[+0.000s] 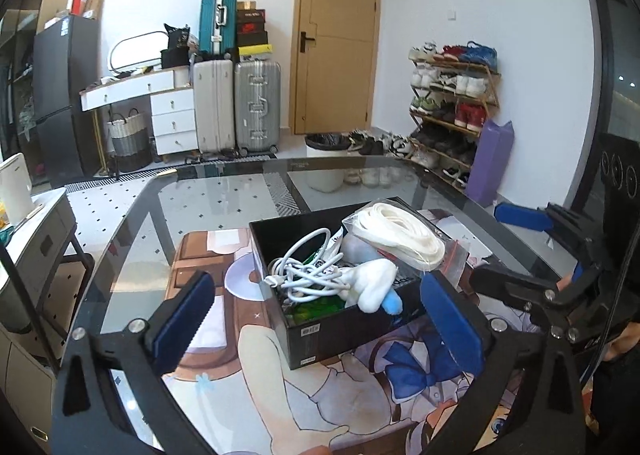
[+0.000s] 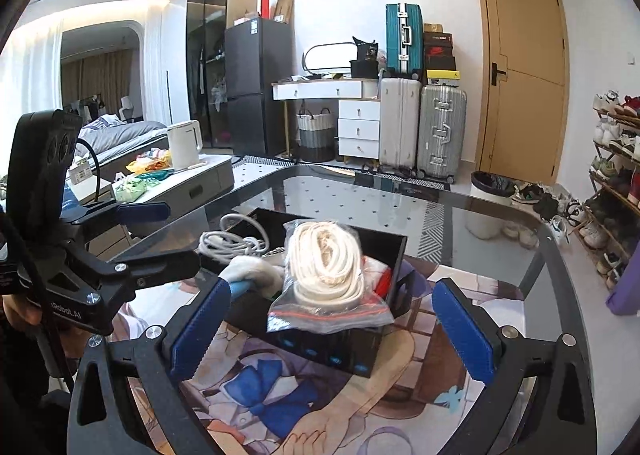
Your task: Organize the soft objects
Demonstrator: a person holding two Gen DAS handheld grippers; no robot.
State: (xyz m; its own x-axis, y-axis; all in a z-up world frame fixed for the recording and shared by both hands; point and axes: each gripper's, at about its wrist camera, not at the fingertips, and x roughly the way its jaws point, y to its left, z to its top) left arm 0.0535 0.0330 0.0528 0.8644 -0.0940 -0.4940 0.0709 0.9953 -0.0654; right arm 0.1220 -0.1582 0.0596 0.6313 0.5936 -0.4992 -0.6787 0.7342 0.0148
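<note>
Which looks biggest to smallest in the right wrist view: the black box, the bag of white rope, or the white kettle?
1. black box
2. bag of white rope
3. white kettle, though it stands farther from the camera, so its true size is unsure.

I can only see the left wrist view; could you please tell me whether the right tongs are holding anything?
Observer: No. The right tongs stand wide open and their pads press on nothing. The bag of white rope sits just ahead of them.
Operator: Thank you. Is that bag fully inside the black box?
Observer: Not quite. Its red-striped zip edge hangs out over the wall of the black box that faces the right tongs.
Operator: Is there anything on that wall?
Observer: A row of small blue marks runs below the bag.
</note>
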